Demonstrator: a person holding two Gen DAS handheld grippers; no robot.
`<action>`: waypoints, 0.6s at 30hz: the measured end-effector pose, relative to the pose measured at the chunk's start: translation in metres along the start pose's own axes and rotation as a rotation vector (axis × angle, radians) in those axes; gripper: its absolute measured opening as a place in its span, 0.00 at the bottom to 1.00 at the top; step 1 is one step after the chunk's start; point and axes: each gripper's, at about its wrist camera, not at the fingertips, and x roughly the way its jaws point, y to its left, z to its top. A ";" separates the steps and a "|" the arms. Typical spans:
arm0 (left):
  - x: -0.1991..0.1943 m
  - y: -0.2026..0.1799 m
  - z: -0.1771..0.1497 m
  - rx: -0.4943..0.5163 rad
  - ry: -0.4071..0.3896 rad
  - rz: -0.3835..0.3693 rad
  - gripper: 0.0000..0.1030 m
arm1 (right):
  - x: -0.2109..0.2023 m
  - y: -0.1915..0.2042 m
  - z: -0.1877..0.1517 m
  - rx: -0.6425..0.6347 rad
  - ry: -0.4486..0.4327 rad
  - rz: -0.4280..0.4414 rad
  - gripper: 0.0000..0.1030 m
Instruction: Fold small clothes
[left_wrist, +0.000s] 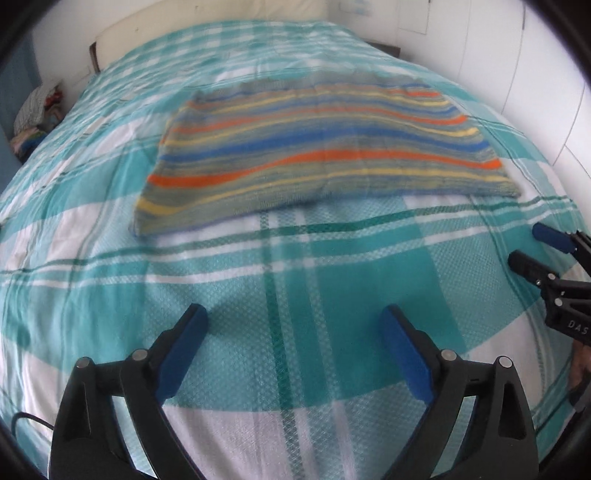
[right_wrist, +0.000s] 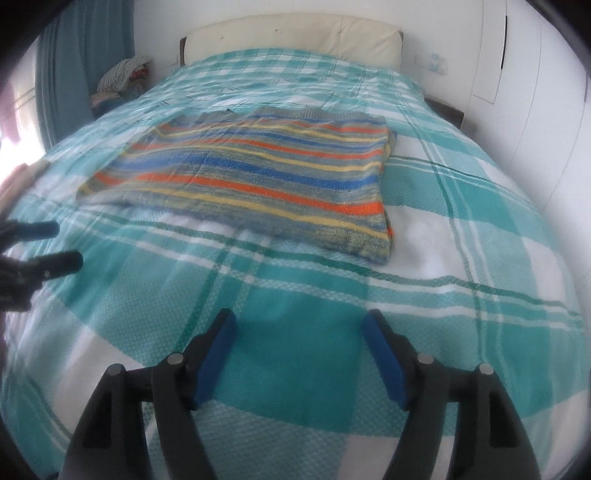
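Partly blurred striped sweater (right_wrist: 251, 177), folded.

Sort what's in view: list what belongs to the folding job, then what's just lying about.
For the job:
- striped knit garment, flat on the bed
- left tongs, open, empty
- right tongs, open, empty

Just lying about:
- checked bedspread
- pile of clothes beside the bed
- headboard
- curtain

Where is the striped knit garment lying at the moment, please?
The striped knit garment lies flat mid-bed on the teal checked bedspread, beyond both open tools, left of centre in the right wrist view.
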 end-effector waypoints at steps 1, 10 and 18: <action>0.000 0.001 -0.001 -0.006 -0.012 0.003 0.96 | 0.000 -0.001 -0.001 0.008 -0.002 0.000 0.73; 0.009 -0.003 -0.009 -0.007 -0.021 0.031 1.00 | 0.007 -0.003 -0.003 0.028 0.004 -0.019 0.82; 0.011 -0.001 -0.009 -0.016 -0.023 0.017 1.00 | 0.011 -0.003 -0.003 0.028 0.006 -0.032 0.86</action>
